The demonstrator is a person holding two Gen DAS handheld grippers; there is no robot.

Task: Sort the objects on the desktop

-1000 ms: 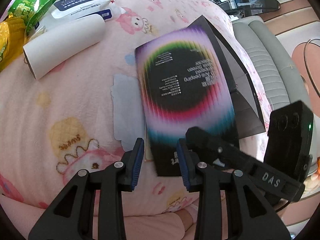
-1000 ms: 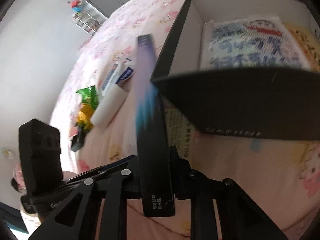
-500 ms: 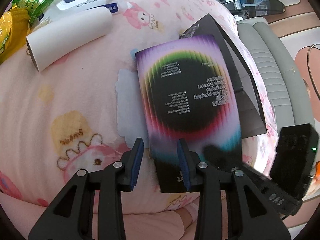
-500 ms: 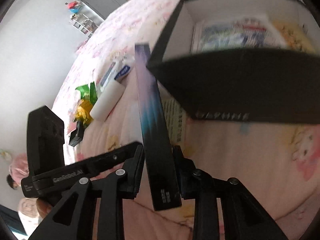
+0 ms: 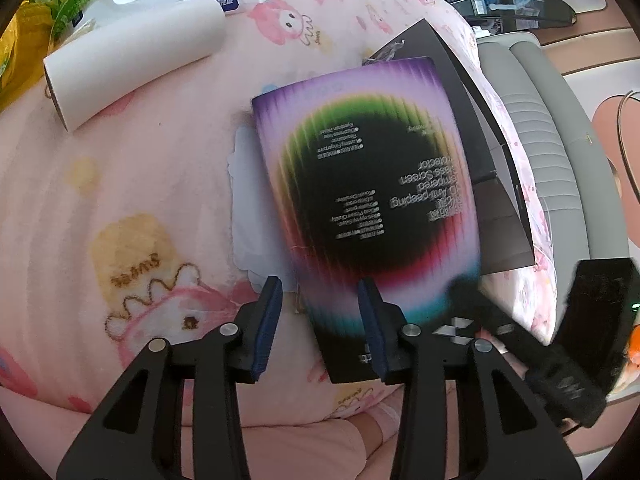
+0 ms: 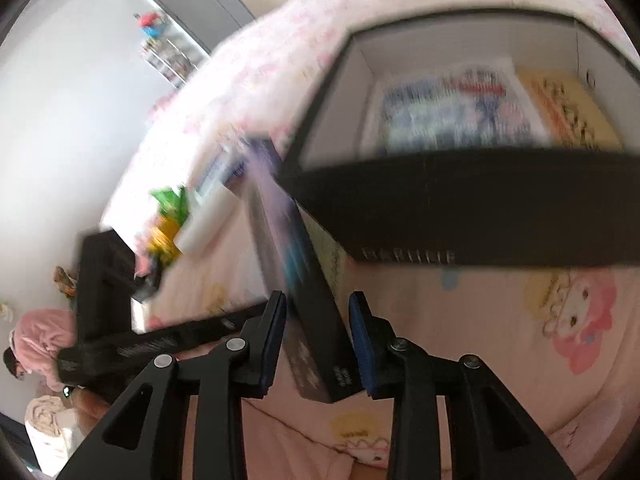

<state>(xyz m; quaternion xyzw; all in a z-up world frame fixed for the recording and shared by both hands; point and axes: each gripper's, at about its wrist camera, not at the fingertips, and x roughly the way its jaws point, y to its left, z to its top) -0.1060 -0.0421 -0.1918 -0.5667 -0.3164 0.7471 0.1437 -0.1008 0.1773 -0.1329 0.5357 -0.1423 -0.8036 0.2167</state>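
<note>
Right tool (image 6: 316,336) loosened, screen protector box (image 6: 304,288) tilted, left tool (image 5: 318,320) idle

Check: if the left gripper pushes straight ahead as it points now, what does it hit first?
Most likely the screen protector box. Its near end lies just ahead of the open left gripper, slightly toward the right fingertip. Depth is unclear, so the gripper might pass above it and meet the pink blanket instead.

Flat screen-protector pack (image 5: 368,200), rainbow ring on black, tilted edge-up beside open black box (image 6: 460,196)
</note>
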